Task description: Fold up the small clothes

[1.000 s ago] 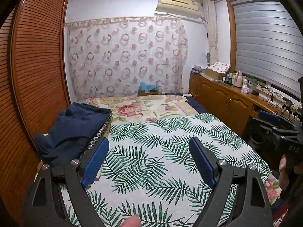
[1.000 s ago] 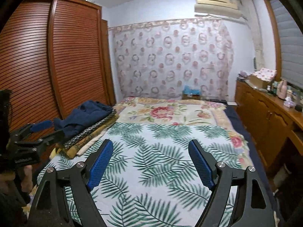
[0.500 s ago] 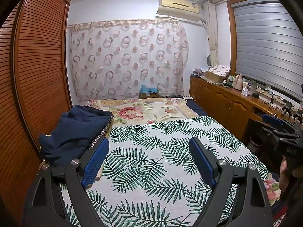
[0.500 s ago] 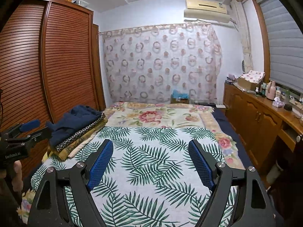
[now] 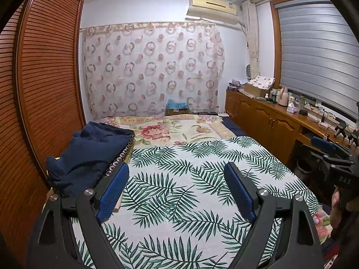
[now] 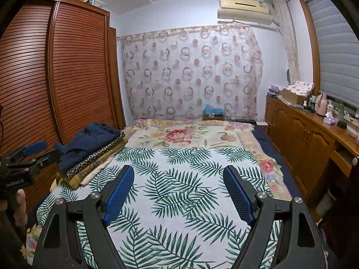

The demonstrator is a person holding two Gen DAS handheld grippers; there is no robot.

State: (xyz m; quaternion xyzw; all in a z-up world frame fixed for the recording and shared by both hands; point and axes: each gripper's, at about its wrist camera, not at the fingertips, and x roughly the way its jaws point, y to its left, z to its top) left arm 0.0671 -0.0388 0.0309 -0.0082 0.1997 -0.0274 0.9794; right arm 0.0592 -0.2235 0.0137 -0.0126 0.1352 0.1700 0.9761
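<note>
Both the left gripper [image 5: 176, 188] and right gripper [image 6: 178, 190] hover empty, fingers spread wide, above the palm-leaf bed [image 6: 179, 192], so the step looks like fetching: next, reach left to the navy garment [image 5: 89, 154] topping the stacked clothes [image 6: 94, 159].

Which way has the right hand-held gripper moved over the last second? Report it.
Yes. The right hand-held gripper has pulled back and tilted up: the air conditioner sits lower in its view and more wardrobe shows.
</note>
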